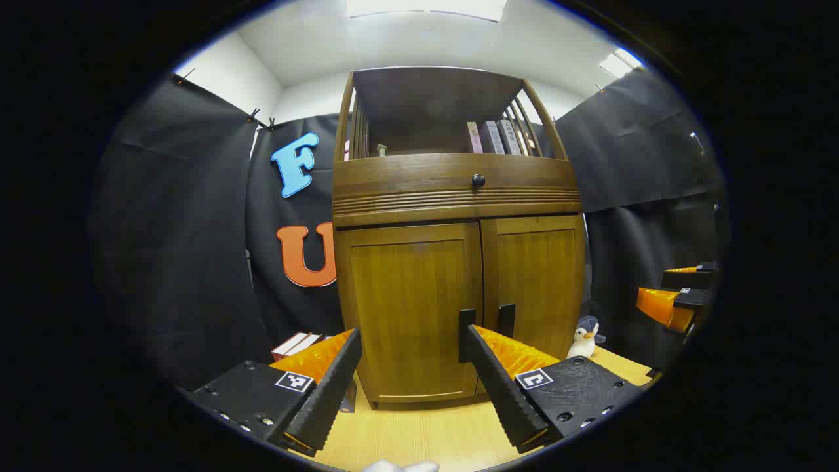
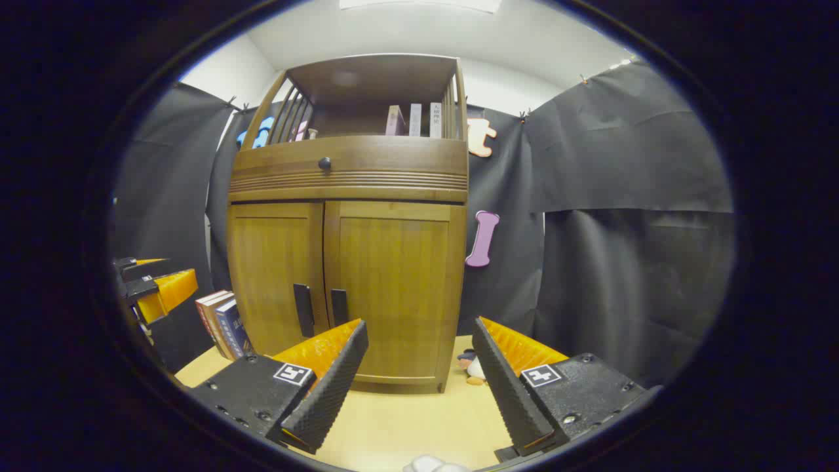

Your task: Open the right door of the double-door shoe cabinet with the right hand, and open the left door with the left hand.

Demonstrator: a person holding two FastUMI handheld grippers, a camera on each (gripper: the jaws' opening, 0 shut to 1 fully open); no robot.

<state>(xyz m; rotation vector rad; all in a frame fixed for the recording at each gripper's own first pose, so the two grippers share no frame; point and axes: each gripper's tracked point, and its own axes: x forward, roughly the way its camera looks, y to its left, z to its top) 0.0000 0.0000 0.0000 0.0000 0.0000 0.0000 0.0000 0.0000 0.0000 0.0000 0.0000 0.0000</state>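
A wooden shoe cabinet (image 1: 459, 196) stands on the table with both doors closed. Its left door (image 1: 409, 308) and right door (image 1: 537, 282) each carry a dark vertical handle, the left one (image 1: 466, 334) and the right one (image 1: 506, 320), side by side at the middle seam. My left gripper (image 1: 413, 341) is open, a short way in front of the left door. In the right gripper view the same cabinet (image 2: 347, 216) shows its right door (image 2: 393, 288) with its handle (image 2: 339, 307). My right gripper (image 2: 419, 334) is open, in front of the right door.
Books (image 2: 223, 324) lean beside the cabinet's left side. A small penguin toy (image 1: 585, 337) stands at its right. A drawer with a round knob (image 1: 478, 179) sits above the doors, and books (image 1: 491, 136) stand on the top shelf. Light wooden tabletop (image 1: 419, 432) lies in front.
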